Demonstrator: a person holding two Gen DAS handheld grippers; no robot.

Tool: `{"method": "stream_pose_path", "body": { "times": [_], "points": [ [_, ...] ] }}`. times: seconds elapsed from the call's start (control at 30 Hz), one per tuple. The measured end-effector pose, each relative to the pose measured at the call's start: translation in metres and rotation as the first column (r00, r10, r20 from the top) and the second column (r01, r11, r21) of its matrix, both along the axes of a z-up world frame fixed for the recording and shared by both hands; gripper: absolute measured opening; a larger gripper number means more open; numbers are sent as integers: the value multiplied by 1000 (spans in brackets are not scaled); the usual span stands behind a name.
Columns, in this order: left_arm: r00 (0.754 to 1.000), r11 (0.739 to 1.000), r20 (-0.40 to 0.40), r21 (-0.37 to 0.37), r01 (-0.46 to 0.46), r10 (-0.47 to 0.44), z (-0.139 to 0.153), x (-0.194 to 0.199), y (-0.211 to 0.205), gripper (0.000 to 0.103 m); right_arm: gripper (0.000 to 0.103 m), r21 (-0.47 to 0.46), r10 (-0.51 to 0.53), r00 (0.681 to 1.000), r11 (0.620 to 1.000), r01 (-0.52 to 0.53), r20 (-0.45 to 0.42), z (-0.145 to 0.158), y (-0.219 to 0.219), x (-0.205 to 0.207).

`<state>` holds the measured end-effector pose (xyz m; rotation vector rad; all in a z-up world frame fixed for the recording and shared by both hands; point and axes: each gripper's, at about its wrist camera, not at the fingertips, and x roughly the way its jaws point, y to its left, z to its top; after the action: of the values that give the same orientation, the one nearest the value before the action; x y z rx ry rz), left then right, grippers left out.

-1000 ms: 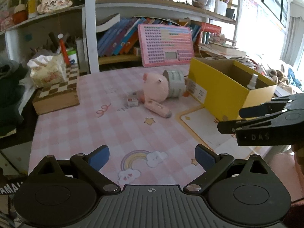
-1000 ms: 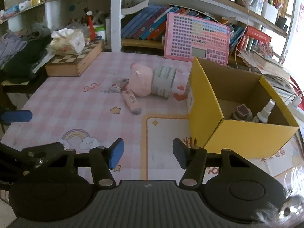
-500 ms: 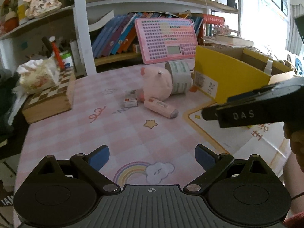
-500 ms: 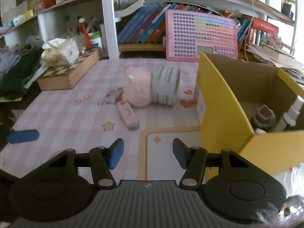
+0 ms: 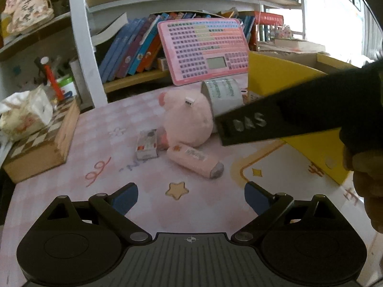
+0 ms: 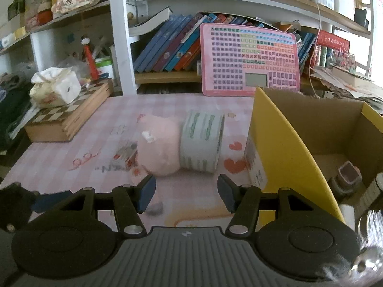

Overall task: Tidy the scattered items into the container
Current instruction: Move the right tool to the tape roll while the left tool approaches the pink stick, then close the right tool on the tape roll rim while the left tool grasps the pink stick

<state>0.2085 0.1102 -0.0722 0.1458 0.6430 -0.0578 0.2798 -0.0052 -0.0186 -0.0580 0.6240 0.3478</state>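
Here we are on the approach: ahead of our empty, parted left tongs [image 5: 191, 197] lie a small printed carton [image 5: 146, 144] and a pink tube [image 5: 195, 160], then a pink plush pig [image 6: 159, 149] and a grey-green tape roll [image 6: 202, 142] just beyond our right tongs [image 6: 186, 191], likewise apart and empty. The yellow cardboard box [image 6: 284, 143] stands to their right, so next we judge each pair must settle over one item and close.

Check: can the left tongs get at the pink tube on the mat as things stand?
Probably yes. The left tongs stand open and empty, and only bare mat lies between them and the pink tube. The right tongs cross higher up, beyond the tube, not in the path.
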Motion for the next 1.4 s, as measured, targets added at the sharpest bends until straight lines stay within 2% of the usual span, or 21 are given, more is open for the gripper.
{"method": "stream_pose_path", "body": {
  "times": [0.23, 0.33, 0.43, 0.5, 0.53, 0.57, 0.6, 0.63, 0.7, 0.77, 0.8, 0.97, 1.03, 1.17, 1.4],
  "points": [
    [999, 1000, -31, 17, -15, 16, 2, 38, -8, 93, 57, 4, -46, 999, 999, 47, -14, 10, 9, 35],
    [997, 998, -60, -35, -43, 40, 0, 54, -4, 93, 61, 14, -51, 997, 999, 52, -53, 11, 9, 54],
    [995, 997, -81, -57, -60, 55, -6, 66, -1, 84, 61, 21, -58, 995, 998, 60, -75, 8, 11, 65],
    [994, 996, -93, -56, -65, 60, -11, 70, 0, 71, 61, 34, -55, 996, 998, 58, -77, 7, 11, 69],
    [994, 997, -97, -58, -60, 54, -13, 71, 0, 69, 61, 34, -53, 996, 998, 56, -74, 6, 12, 70],
    [995, 996, -89, -65, -57, 51, -14, 70, 1, 63, 58, 32, -51, 996, 998, 53, -69, 6, 13, 71],
    [995, 996, -87, -73, -49, 43, -13, 69, 1, 50, 49, 28, -53, 997, 998, 55, -64, 6, 13, 71],
    [996, 997, -85, -72, -39, 33, -12, 66, 2, 42, 42, 24, -58, 996, 998, 59, -65, 6, 12, 71],
    [996, 999, -84, -44, -33, 29, -11, 61, 4, 32, 30, 49, -54, 995, 997, 58, -79, 6, 7, 70],
    [996, 998, -90, -48, -32, 28, -9, 54, 11, 24, 20, 77, -38, 995, 996, 45, -89, 7, 2, 68],
    [995, 998, -95, -54, -36, 31, -8, 51, 15, 22, 16, 91, -27, 995, 995, 36, -95, 7, 0, 67],
    [996, 999, -86, -51, -17, 12, -1, 20, 29, 22, 11, 146, 20, 994, 989, -5, -106, 11, -6, 54],
    [996, 998, -89, -60, -16, 11, 2, 7, 34, 22, 11, 156, 31, 994, 988, -15, -103, 15, -7, 47],
    [995, 999, -99, -31, -21, 17, 3, -8, 37, 22, 11, 188, 41, 992, 982, -19, -116, 17, -6, 44],
    [992, 1000, -123, -21, -18, 15, -5, -5, 39, 23, 18, 207, 39, 984, 978, -3, -171, 6, 3, 58]
  ]
}}
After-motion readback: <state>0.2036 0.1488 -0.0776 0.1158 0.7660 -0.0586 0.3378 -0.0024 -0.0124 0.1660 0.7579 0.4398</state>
